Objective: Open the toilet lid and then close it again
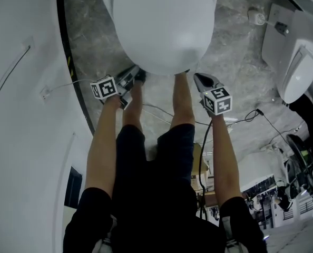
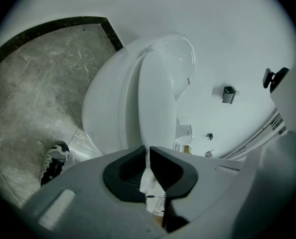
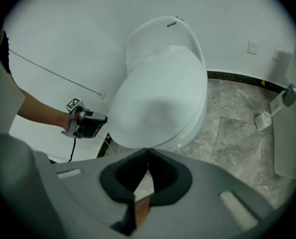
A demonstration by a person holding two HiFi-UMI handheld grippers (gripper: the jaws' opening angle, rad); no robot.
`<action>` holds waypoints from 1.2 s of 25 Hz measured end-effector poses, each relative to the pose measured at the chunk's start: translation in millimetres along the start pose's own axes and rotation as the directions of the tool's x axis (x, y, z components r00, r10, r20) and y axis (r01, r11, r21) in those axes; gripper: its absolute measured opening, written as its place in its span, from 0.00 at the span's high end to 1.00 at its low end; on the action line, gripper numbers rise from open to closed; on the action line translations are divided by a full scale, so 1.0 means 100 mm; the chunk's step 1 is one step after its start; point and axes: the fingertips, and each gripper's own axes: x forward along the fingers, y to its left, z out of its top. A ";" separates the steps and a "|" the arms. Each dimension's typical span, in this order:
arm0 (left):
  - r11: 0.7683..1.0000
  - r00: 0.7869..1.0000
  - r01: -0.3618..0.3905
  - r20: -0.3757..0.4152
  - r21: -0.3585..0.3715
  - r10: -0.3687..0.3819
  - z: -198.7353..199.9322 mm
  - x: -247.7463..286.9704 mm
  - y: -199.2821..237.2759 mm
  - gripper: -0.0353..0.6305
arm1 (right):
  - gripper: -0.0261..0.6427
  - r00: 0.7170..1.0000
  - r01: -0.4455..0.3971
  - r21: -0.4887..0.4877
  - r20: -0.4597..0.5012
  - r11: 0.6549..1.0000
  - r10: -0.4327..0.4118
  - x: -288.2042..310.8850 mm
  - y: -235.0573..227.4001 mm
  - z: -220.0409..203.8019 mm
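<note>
A white toilet with its lid (image 1: pixel 162 20) down fills the top of the head view. My left gripper (image 1: pixel 137 73) is at the lid's front left rim. In the left gripper view the lid (image 2: pixel 158 98) runs edge-on, slightly off the seat (image 2: pixel 103 108), and its thin rim sits in the narrow gap of that gripper (image 2: pixel 148 151), whose pads press on it. My right gripper (image 1: pixel 198 78) hangs just off the lid's front right, apart from it. In the right gripper view this gripper (image 3: pixel 147 151) is shut on nothing, with the lid (image 3: pixel 158 103) and the left gripper (image 3: pixel 104 118) beyond.
The person's bare legs (image 1: pixel 183 99) and a shoe (image 2: pixel 53 161) stand on the grey marble floor (image 1: pixel 230 51) right before the bowl. A white curved wall (image 1: pixel 19 88) with a dark skirting closes the left. Another white fixture (image 1: pixel 299 73) and cables (image 1: pixel 251 115) lie to the right.
</note>
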 end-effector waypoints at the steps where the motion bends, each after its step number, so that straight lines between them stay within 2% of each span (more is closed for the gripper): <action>1: 1.000 1.000 0.009 -0.003 0.002 -0.008 0.01 -0.01 -0.02 0.90 | 0.96 1.000 0.002 0.010 0.008 1.000 -0.002 -0.03 -0.02 0.02; 6: 0.993 0.996 0.087 -0.006 -0.078 -0.087 -0.02 -0.09 -0.25 0.91 | 0.96 1.000 0.010 0.017 0.019 1.000 -0.010 -0.18 -0.04 0.06; 10: 0.974 0.991 0.130 0.026 -0.183 -0.128 -0.03 -0.19 -0.39 0.91 | 0.96 0.999 0.032 -0.021 0.013 0.999 -0.032 -0.32 -0.03 0.09; 14: 0.961 0.978 0.208 0.029 -0.181 -0.206 0.01 -0.27 -0.64 0.91 | 0.95 0.997 0.079 -0.117 0.003 0.990 -0.079 -0.46 0.04 0.11; 21: 0.954 0.966 0.255 0.007 -0.155 -0.257 0.09 -0.39 -0.93 0.91 | 0.88 0.992 0.122 -0.202 0.042 0.972 -0.116 -0.57 0.32 0.30; 24: 0.952 0.965 0.262 0.009 -0.157 -0.263 0.11 -0.43 -1.04 0.91 | 0.82 0.986 0.169 -0.273 0.048 0.947 -0.161 -0.63 0.39 0.34; 26: 0.949 0.962 0.273 0.018 -0.154 -0.274 0.14 -0.44 -1.09 0.91 | 0.77 0.978 0.206 -0.337 0.038 0.919 -0.206 -0.66 0.40 0.39; 27: 0.947 0.960 0.281 0.026 -0.153 -0.281 0.16 -0.45 -1.11 0.91 | 0.73 0.971 0.234 -0.373 0.037 0.898 -0.237 -0.68 0.39 0.42; 30: 0.940 0.953 0.303 0.050 -0.156 -0.299 0.18 -0.48 -1.16 0.91 | 0.71 0.939 0.328 -0.471 0.067 0.819 -0.337 -0.79 0.35 0.51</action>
